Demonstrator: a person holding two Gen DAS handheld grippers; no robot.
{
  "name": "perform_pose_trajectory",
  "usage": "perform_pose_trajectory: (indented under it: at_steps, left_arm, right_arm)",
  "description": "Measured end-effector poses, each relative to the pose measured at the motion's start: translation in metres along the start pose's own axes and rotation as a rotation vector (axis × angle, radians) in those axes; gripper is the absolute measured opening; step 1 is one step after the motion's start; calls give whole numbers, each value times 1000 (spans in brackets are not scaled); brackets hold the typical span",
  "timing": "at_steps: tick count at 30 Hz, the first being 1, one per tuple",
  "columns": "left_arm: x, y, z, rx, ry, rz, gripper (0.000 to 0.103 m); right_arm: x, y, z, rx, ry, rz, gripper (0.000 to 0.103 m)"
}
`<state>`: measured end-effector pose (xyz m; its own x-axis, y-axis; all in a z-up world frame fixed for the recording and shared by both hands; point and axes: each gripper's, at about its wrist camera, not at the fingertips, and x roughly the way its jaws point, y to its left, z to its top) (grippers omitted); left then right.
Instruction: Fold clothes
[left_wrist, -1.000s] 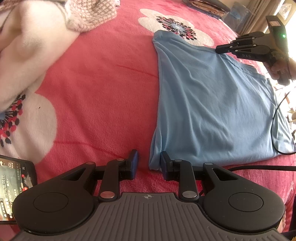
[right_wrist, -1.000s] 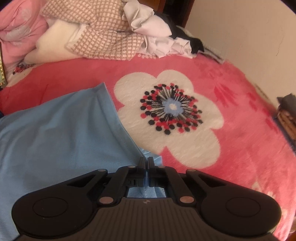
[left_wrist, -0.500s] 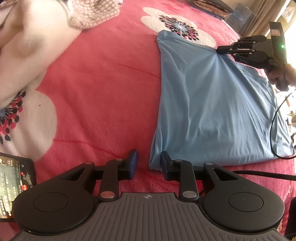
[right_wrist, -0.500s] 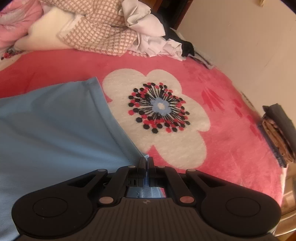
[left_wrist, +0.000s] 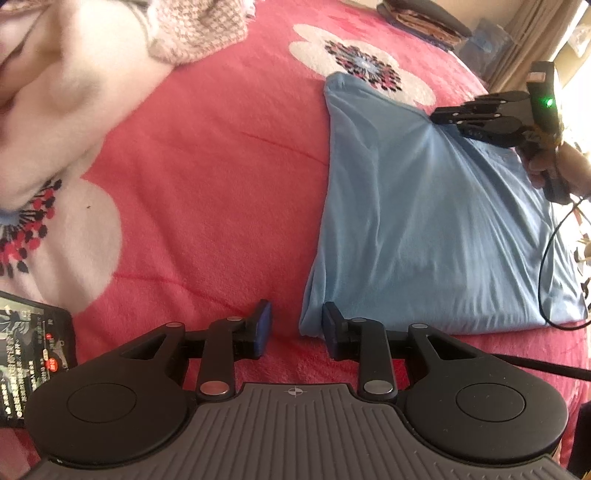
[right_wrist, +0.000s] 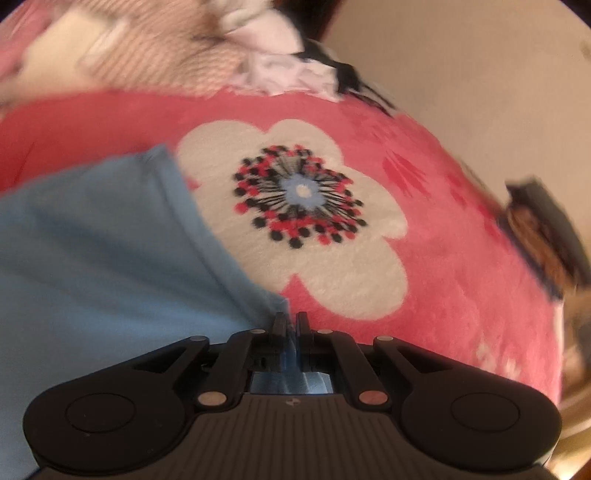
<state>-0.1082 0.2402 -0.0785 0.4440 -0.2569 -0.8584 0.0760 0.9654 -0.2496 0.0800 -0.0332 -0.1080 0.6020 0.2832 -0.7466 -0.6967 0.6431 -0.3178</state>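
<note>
Fingers (left_wrist: 263, 328) of the left gripper (left_wrist: 295, 330) stand apart over the near corner of a blue T-shirt (left_wrist: 424, 229), its cloth edge lying between them, not pinched. Across the garment, the right gripper (right_wrist: 290, 325) has just begun to part its jaws, a fold of blue fabric showing in the narrow gap (this view is blurred). The shirt lies folded on a pink flowered blanket (left_wrist: 221, 177), with a heap of clothes (right_wrist: 155, 62) beyond and a phone (left_wrist: 29, 354) nearby

right tongs (right_wrist: 290, 325) just parting slightly, blue shirt (right_wrist: 110, 258) fold apparently still between
</note>
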Motion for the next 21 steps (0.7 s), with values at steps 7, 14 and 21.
perform_pose_trajectory:
  at_steps: [7, 14, 21]
  left_arm:
    - [-24, -7, 5, 30, -105, 40, 32]
    - [-32, -12, 38, 65, -203, 43, 33]
    - [7, -52, 87, 179, -184, -5, 33]
  right_arm:
    - [-36, -73, 2, 406, -22, 20, 12]
    - [-121, -118, -31, 523, 7, -43, 15]
    - [-168, -115, -81, 441, 51, -87, 23]
